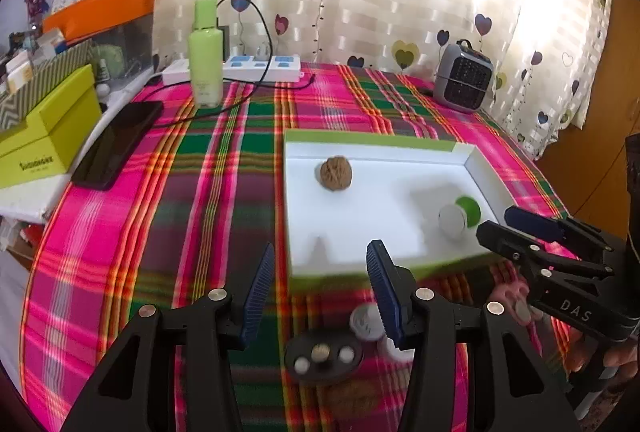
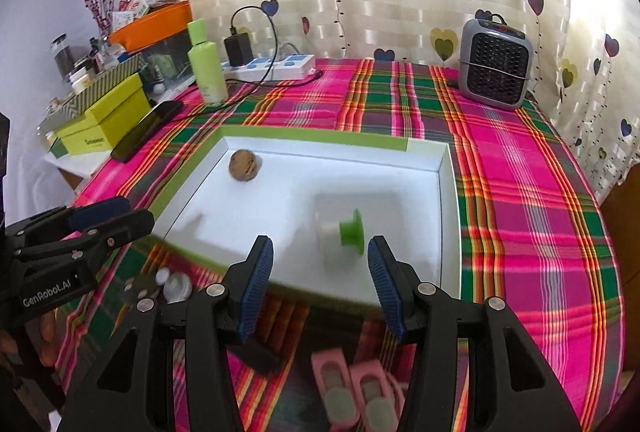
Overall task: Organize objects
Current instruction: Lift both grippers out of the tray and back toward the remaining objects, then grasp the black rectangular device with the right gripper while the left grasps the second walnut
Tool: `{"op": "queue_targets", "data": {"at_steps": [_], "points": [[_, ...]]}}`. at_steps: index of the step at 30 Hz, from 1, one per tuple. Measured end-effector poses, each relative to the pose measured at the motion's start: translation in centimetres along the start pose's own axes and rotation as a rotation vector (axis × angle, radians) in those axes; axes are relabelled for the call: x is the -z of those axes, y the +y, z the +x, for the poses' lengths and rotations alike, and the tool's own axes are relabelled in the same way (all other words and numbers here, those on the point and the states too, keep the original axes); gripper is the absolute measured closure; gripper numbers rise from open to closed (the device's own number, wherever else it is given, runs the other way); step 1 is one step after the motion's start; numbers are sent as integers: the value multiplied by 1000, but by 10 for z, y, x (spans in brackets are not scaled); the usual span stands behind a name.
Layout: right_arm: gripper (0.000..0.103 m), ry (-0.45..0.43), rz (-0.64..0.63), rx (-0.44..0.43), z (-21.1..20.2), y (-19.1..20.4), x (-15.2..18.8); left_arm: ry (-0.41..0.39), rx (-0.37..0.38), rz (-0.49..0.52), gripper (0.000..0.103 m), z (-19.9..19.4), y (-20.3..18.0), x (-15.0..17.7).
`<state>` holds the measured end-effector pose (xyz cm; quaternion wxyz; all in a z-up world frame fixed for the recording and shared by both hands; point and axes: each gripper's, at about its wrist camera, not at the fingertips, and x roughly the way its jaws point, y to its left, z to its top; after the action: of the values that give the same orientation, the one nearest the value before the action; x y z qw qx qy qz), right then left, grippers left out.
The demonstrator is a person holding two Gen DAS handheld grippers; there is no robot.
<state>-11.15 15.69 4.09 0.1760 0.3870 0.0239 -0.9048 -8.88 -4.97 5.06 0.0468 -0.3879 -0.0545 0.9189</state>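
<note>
While the plaid tablecloth (image 2: pixel 520 191) spreads under everything, the white tray (image 2: pixel 448 216) holds a walnut (image 2: pixel 245 166) at its far corner and a green-capped jar (image 2: pixel 344 236) on its side; both the left gripper (image 1: pixel 320 288) and right gripper (image 2: pixel 320 284) hang released, grasping nothing.

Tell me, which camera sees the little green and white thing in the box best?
The right wrist view: the green-and-white piece lies on its side, just ahead of the gripper, inside the white box. The left wrist view shows it off to one side, near the right gripper's tip.
</note>
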Motion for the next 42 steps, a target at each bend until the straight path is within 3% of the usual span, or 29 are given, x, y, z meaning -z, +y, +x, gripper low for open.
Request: {"op": "queue_targets", "data": {"at_steps": [19,29,42], "points": [[52,30,-58,-72,-6,16,37,-1,37,-19,56,-34,2,53],[52,53,-86,-132,-4,26,43,50,77,-13,56,-24,-9,66],[52,112,-139,-195,2,38,52,83,54,-33,56,-10,-7,72]]}}
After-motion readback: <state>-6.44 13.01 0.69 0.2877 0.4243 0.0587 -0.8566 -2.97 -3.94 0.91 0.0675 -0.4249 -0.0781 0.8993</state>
